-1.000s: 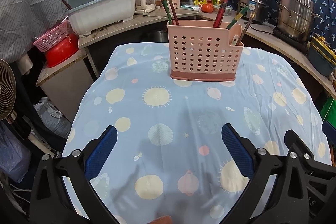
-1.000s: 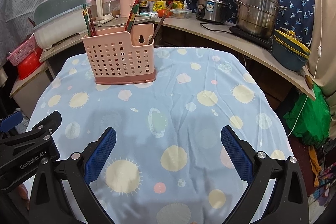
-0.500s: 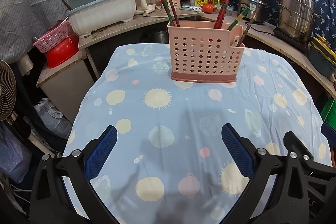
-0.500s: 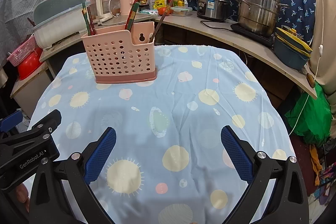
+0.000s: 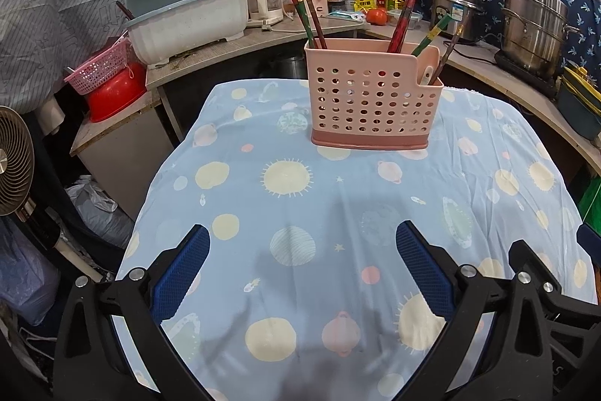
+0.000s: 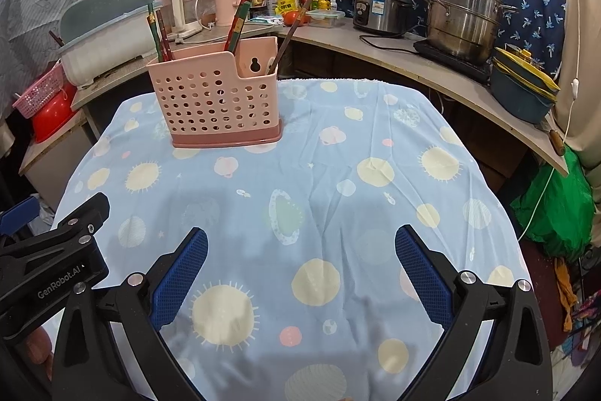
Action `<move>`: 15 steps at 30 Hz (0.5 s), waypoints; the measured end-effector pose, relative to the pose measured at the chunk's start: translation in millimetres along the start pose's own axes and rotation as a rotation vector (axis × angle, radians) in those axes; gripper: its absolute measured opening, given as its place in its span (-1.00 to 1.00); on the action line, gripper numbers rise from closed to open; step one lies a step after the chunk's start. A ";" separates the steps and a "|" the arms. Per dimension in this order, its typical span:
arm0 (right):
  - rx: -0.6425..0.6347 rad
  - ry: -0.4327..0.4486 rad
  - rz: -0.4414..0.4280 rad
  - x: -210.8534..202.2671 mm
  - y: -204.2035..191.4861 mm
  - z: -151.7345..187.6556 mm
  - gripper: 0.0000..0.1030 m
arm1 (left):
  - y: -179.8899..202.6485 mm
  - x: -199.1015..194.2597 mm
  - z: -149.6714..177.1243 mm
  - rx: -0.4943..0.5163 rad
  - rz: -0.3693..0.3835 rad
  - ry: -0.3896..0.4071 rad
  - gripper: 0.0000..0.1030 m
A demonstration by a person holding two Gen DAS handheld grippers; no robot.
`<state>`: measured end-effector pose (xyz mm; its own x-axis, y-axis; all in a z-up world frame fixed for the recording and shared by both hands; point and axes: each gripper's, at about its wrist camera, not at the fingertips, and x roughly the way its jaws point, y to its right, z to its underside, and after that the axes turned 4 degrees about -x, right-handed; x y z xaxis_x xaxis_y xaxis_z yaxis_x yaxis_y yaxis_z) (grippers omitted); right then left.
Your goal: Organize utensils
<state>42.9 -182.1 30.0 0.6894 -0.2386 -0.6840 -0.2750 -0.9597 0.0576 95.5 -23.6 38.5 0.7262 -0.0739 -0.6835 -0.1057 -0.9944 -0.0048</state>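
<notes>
A pink perforated utensil holder [image 5: 372,96] stands upright at the far side of the table; it also shows in the right wrist view [image 6: 218,96]. Several red and green chopsticks [image 5: 310,15] stick out of its compartments, and a thin dark utensil [image 6: 287,38] leans from the small right pocket. My left gripper [image 5: 302,265] is open and empty, low over the near part of the table. My right gripper [image 6: 300,269] is open and empty beside it; the left gripper's body [image 6: 49,265] shows at its left.
The table wears a light blue cloth [image 5: 338,198] with suns and planets. Behind it runs a curved counter [image 6: 413,55] with steel pots [image 6: 462,14], a rice cooker [image 6: 379,10], bottles and a kettle. A dish rack bin [image 5: 188,14], a pink basket and a red bowl [image 5: 116,93] stand at the left.
Both grippers have drawn back and risen slightly, so the holder sits a little lower in both views. Both stay open and empty.
</notes>
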 end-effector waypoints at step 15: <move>0.000 0.001 0.003 -0.6 -1.0 0.3 0.87 | 0.6 -0.3 0.1 0.004 -0.003 0.003 0.84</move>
<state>42.5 -181.0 30.1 0.6895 -0.2412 -0.6829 -0.2766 -0.9591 0.0595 95.0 -24.2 38.6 0.7284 -0.0707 -0.6814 -0.1056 -0.9944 -0.0097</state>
